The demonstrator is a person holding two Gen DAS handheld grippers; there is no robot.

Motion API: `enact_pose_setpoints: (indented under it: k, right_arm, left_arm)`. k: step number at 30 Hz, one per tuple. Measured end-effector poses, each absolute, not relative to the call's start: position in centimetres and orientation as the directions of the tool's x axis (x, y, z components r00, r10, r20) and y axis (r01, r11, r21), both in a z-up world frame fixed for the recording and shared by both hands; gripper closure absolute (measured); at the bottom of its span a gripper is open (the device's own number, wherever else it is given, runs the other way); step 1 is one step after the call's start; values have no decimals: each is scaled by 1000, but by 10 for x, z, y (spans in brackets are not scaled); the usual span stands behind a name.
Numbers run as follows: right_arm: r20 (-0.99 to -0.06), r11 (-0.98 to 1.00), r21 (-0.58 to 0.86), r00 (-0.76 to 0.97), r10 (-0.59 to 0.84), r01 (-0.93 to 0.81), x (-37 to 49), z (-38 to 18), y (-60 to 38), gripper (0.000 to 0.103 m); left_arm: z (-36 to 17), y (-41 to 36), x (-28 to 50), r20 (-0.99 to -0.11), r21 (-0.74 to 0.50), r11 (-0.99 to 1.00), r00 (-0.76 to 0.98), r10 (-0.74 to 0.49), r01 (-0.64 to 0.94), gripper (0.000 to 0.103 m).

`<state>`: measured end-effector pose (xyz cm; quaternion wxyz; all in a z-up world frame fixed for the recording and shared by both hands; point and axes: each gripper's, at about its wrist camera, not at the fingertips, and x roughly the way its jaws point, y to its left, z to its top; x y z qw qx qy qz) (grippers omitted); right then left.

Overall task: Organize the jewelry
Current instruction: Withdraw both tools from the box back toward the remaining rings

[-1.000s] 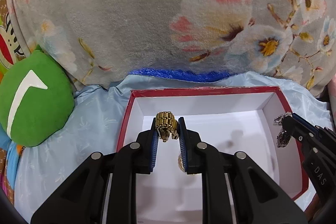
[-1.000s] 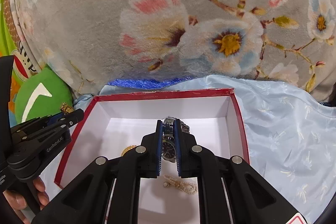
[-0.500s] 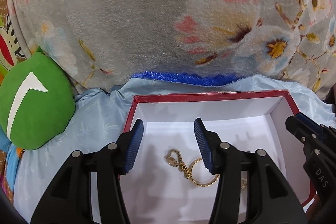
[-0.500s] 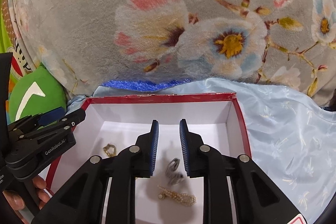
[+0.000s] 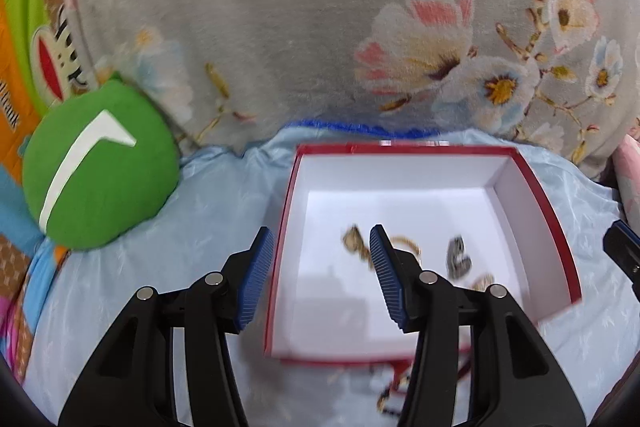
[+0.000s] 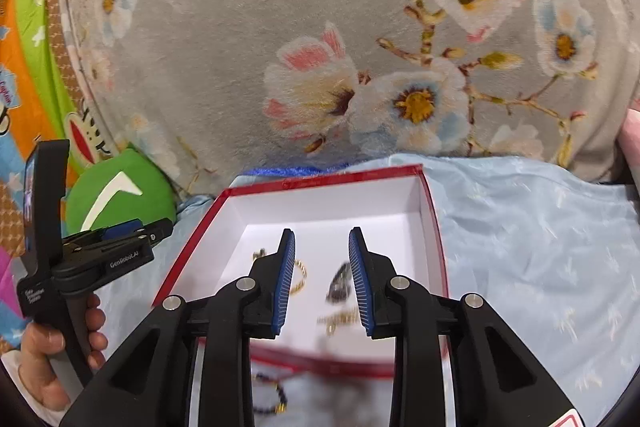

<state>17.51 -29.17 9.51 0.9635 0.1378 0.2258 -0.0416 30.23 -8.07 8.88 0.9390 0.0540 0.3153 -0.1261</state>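
A red box with a white inside [image 5: 532, 183] [image 6: 320, 183] sits on pale blue cloth. In it lie a gold chain bracelet [image 5: 354, 241] [image 6: 299, 277], a dark silver watch [image 5: 458, 259] [image 6: 339, 285] and a pearl piece [image 6: 340, 319]. My left gripper [image 5: 322, 273] is open and empty over the box's left wall. My right gripper [image 6: 322, 281] is open and empty above the box's near part. The left gripper also shows in the right wrist view [image 6: 132, 231]. A dark beaded bracelet [image 6: 274, 393] lies on the cloth in front of the box.
A green round cushion [image 5: 96, 163] lies left of the box. A grey floral blanket [image 5: 320, 27] rises behind it. Bright patterned fabric [image 5: 24, 67] is at the far left. More jewelry [image 5: 390, 393] lies on the cloth near the box's front edge.
Both grippers dropped their pieces into the box, opened wider and pulled back toward me. The left one shifted left over the box's left wall.
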Motion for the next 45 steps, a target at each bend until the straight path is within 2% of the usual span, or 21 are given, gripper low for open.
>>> enact_pose_setpoints:
  k: [7,12,21,34,45]
  right_arm:
    - [-512,973,178,858,-36,147,71,58,-257,70]
    - [-603,960,223,798,0,168,21,16,-242,70]
    - [-711,938,267,703,37,220,-18,-45,-228,70]
    - [-728,951,156,682,-72,267,-6,-55,-236,70]
    - [-701,945,145,704,-111,293,31,-43,-255,70]
  left_arm:
    - [55,-22,222,-673,-40,971,712,-199,234,54]
    - [19,9,171,-736,-88,977,648,-196,197,55]
    - [-28,24,110,-784,-47,980,601,-155,191,55]
    - [-45,9,121,-802,-61,982,577,-156,180,55]
    - [-50,-3,145,-808,-62,981,568,-157,183,55]
